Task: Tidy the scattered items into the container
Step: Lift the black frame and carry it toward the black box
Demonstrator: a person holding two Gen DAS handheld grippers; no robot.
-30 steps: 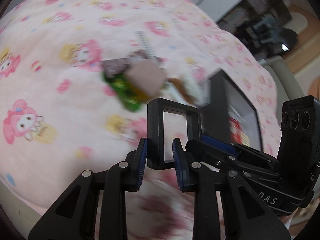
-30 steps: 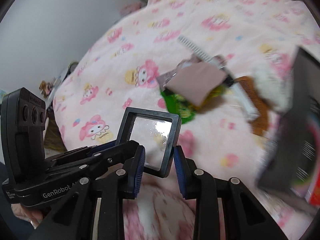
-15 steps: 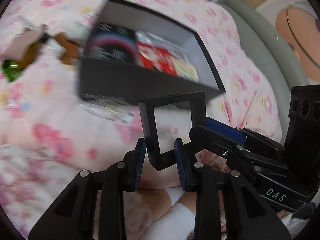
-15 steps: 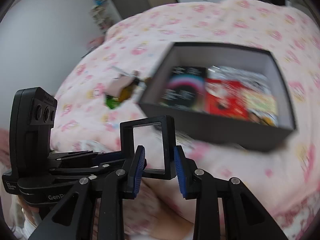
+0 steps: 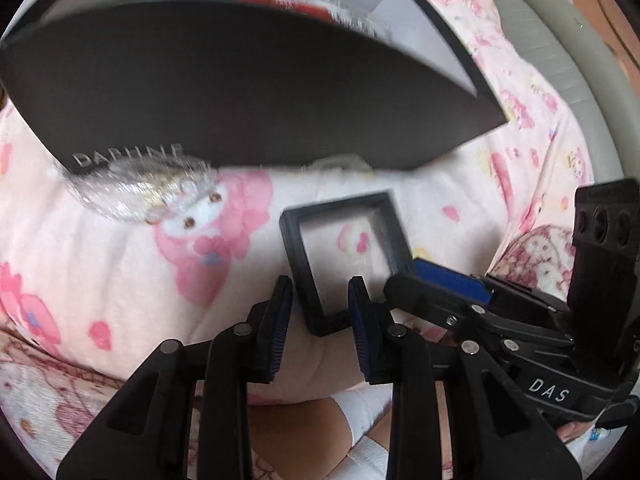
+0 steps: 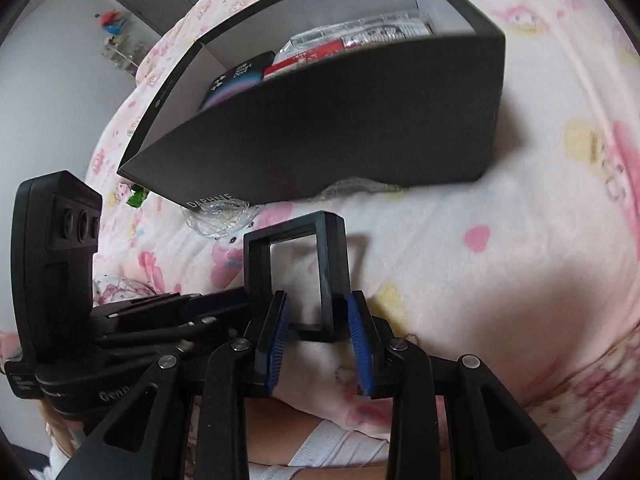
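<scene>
The small black frame case [image 5: 346, 258] is seen in the lower centre of both wrist views, held above the pink blanket [image 5: 132, 264] and gripped from two sides at once. In the left wrist view its lower corner is clamped between the blue pads of the left gripper [image 5: 320, 308], while the right gripper [image 5: 448, 280] is closed on its right edge. In the right wrist view the case [image 6: 296, 276] stands upright between the pads of the right gripper [image 6: 318, 322], its long axis pointing toward the top of the frame. The black box [image 6: 332, 132] lies directly beyond it, in the upper centre, with its near wall facing the grippers and its open top above them. It is judged that the case must be lifted over this wall. A clear plastic wrapper [image 5: 140, 192] lies against the foot of the box.
</scene>
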